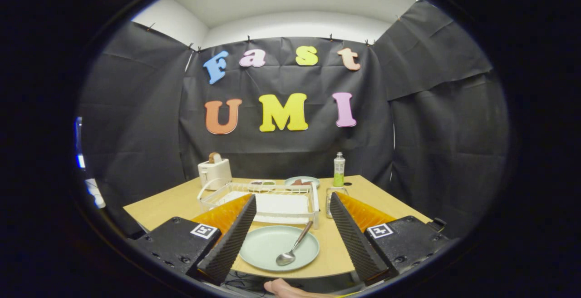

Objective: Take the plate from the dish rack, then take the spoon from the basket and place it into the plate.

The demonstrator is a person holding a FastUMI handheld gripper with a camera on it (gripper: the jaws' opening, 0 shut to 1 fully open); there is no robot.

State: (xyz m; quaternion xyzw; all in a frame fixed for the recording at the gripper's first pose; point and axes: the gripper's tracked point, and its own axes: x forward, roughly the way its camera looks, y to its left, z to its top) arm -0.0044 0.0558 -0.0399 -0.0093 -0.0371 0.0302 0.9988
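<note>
Spoon point(294, 246) lies in plate point(278, 247), bowl down, handle over far rim toward rack point(258, 202). Plate sits on counter point(172, 205) near edge, between jaws. Gripper point(290, 230) jaws apart, holding nothing. Judgement: placement done; next move only withdrawal, clear of plate.
</note>
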